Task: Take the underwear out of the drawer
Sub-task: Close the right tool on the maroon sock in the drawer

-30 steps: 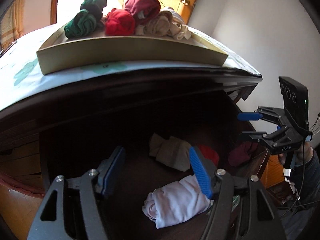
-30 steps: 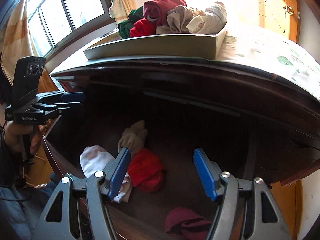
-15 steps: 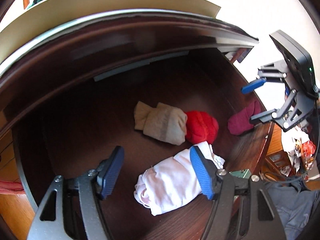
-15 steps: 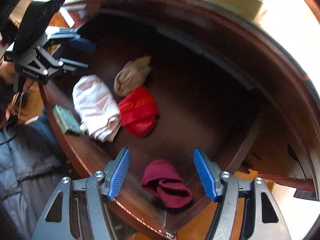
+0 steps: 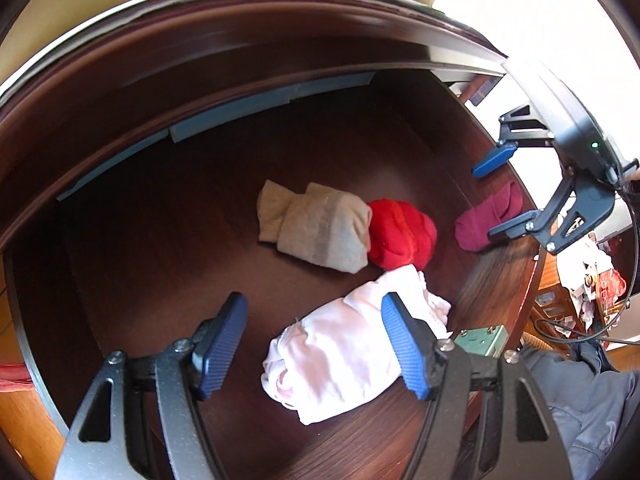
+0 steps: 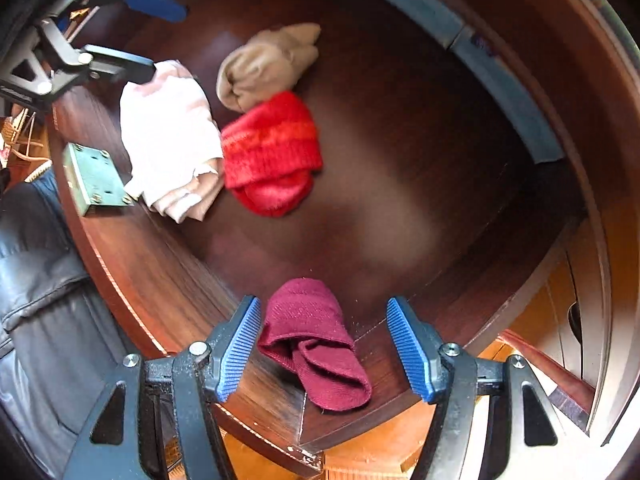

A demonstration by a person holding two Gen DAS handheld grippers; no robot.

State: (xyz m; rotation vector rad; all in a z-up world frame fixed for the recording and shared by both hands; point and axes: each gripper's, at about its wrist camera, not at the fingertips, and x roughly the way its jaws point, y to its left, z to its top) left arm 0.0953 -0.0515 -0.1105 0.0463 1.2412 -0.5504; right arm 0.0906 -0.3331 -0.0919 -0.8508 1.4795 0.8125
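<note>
Open drawer (image 5: 192,208), dark wood floor, four rolled pieces of underwear inside. Landmark: the red bundle (image 5: 401,234), mid-drawer.

- Beige bundle (image 5: 320,232): touching the red bundle, on its side toward the drawer's back wall.
- White bundle (image 5: 344,356): touching the red bundle on the side toward the front edge, close to the green metal lock plate (image 6: 94,178).
- Maroon bundle (image 6: 316,340): well apart from the red bundle, alone in the front corner.

My left gripper (image 5: 310,346) points steeply down over the white bundle. Fingers spread; the bundle shows between them, but the pads are not pressing it.

My right gripper (image 6: 322,350) points straight down over the maroon bundle. Fingers spread to either side of it, not pinching.
</note>
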